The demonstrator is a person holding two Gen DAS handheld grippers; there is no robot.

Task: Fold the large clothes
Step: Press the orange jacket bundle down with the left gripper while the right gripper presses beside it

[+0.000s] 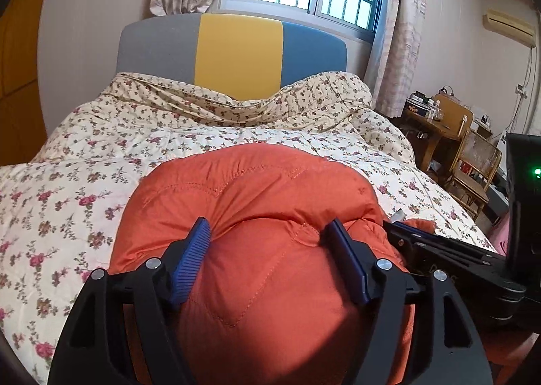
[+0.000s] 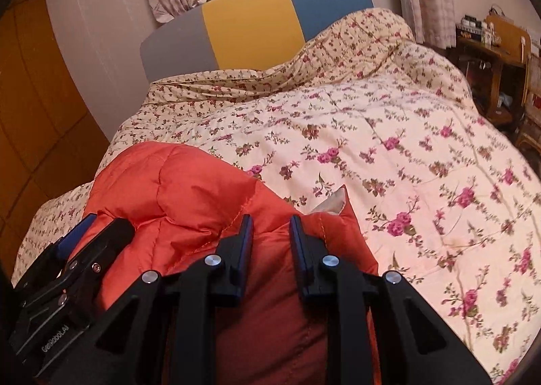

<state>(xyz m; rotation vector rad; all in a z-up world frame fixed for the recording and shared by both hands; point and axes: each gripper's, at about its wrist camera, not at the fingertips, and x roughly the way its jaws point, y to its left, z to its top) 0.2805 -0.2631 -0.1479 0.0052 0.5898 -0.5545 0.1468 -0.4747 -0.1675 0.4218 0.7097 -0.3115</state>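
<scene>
Basically mid-fold: left gripper (image 1: 267,232) spread wide around a puffy bulge of the orange jacket (image 1: 257,188), pads apparently not pinching. Right gripper (image 2: 271,227) narrowed, clamping a fold. Jacket bunched on floral quilt (image 2: 389,134). Next: flatten, realign.

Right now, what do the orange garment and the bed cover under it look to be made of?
Orange jacket: looks like a thin, smooth synthetic shell over puffy fill; faint sheen, stitched quilting lines, bulging pockets. Down or polyester fill, can't tell which.
Floral quilt: matte woven fabric, likely cotton or a blend; printed flowers, soft creases, stitched lines that suggest light padding.
</scene>
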